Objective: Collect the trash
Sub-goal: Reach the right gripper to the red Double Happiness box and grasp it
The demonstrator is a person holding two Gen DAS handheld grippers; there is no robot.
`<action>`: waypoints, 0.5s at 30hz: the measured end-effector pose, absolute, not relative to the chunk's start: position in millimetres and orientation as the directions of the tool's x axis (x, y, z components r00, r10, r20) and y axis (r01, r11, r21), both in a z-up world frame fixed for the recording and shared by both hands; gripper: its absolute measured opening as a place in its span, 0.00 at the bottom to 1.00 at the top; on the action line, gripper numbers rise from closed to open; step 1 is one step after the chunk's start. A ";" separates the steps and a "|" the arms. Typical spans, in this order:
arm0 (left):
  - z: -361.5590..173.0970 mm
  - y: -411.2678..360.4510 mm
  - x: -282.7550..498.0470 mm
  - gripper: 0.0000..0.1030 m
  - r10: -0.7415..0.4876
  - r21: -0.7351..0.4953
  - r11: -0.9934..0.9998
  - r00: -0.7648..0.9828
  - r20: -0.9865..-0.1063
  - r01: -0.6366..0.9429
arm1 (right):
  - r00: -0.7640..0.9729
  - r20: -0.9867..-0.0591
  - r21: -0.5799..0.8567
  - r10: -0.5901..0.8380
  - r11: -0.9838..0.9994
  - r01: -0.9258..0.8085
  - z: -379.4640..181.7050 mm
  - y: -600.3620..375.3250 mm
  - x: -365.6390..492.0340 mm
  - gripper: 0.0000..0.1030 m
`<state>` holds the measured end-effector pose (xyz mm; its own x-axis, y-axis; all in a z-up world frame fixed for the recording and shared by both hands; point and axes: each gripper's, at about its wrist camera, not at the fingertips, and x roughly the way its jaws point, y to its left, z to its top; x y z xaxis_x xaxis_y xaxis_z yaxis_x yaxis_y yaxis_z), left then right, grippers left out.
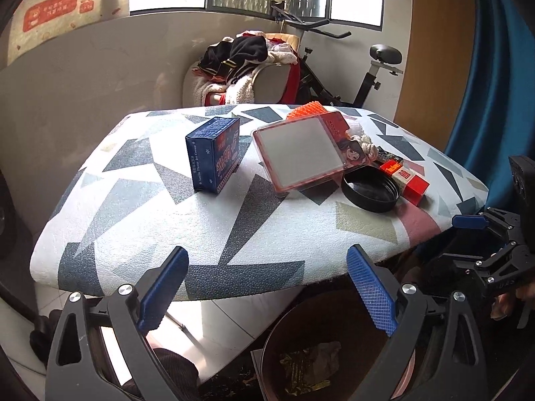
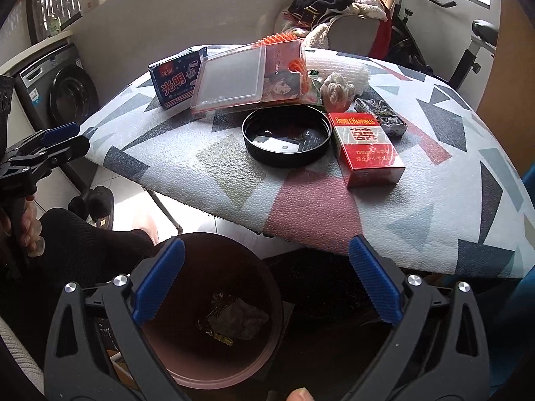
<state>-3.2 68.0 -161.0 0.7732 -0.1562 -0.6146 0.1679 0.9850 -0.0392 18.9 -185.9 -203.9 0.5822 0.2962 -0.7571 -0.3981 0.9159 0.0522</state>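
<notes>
A round brown bin (image 2: 187, 364) stands on the floor by the table's near edge, with crumpled wrappers (image 2: 234, 317) lying in it. My right gripper (image 2: 267, 244) hangs over the bin, open, with nothing between its fingers. On the patterned table (image 2: 314, 207) lie a red cigarette pack (image 2: 366, 148), a black lid (image 2: 286, 138), a clear plastic package (image 2: 247, 77), a blue box (image 2: 177, 80), a crumpled tissue (image 2: 336, 88) and a foil wrapper (image 2: 381, 117). My left gripper (image 1: 267, 254) is open and empty at the table's front edge, facing the blue box (image 1: 215, 153). The bin (image 1: 334, 314) shows below it.
Behind the table stand a chair piled with clothes (image 1: 247, 60) and an exercise bike (image 1: 367, 67). A washing machine (image 2: 63, 90) stands at the left and a blue curtain (image 1: 495, 83) hangs at the right. A person's black-clad leg (image 2: 83, 244) is beside the bin.
</notes>
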 end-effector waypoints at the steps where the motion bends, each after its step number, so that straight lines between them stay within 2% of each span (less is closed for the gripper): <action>1: -159.2 69.4 -1.6 0.90 -0.154 -0.040 0.986 0.775 -0.613 0.164 | 0.586 -0.759 0.041 0.285 0.918 -0.394 -202.2 -189.4 22.1 0.94; 7: -149.6 82.4 7.9 0.90 -0.129 -0.017 0.989 0.785 -0.606 0.149 | 0.601 -0.747 0.078 0.285 0.935 -0.347 -190.4 -214.5 45.3 0.94; 15: -136.1 99.4 21.5 0.92 -0.108 0.002 0.991 0.805 -0.584 0.134 | 0.616 -0.750 0.039 0.240 0.946 -0.321 -184.3 -227.0 70.9 0.95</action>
